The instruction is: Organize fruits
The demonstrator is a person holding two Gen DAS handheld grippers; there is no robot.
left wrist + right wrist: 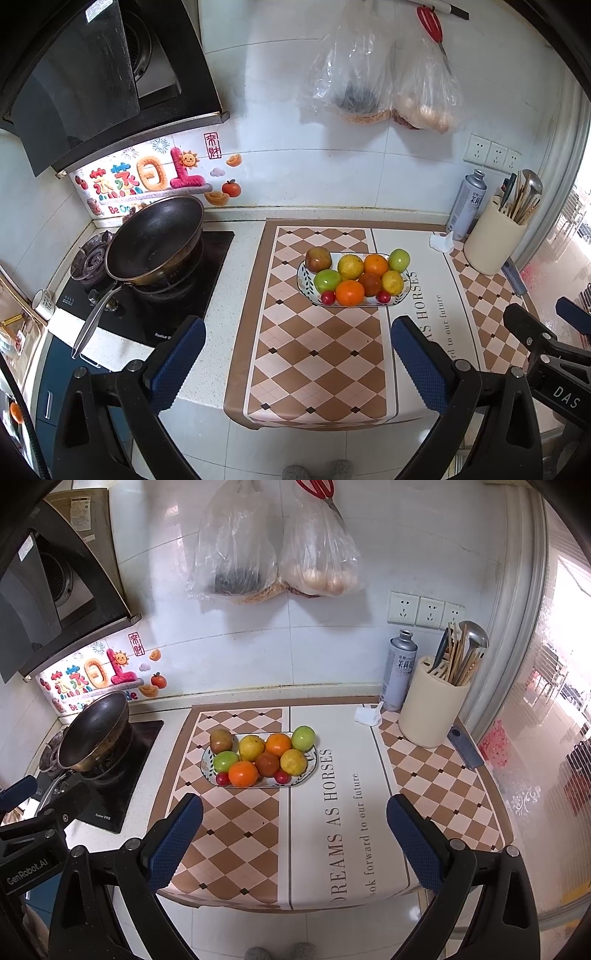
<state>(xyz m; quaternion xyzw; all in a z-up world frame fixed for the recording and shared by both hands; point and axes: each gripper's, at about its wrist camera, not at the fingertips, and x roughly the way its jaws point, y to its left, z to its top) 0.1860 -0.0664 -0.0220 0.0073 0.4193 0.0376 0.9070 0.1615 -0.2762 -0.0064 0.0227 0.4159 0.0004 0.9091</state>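
A white patterned plate (305, 277) (207, 760) on the checkered mat holds several fruits: oranges (350, 293) (242, 773), yellow citrus (350, 266) (251, 747), green apples (327, 280) (303, 738), a reddish-brown fruit (318, 258) (221, 740) and small red ones (327, 297) (222, 778). My left gripper (297, 356) is open and empty, held back from the counter's front edge. My right gripper (295, 836) is open and empty, also well short of the plate. The right gripper shows at the left wrist view's right edge (546, 332).
A black wok (155, 240) (92, 734) sits on the gas stove at left. A spray can (466, 203) (400, 668), utensil holder (495, 240) (432, 705) and crumpled tissue (369, 714) stand at back right. Plastic bags (277, 546) hang on the wall.
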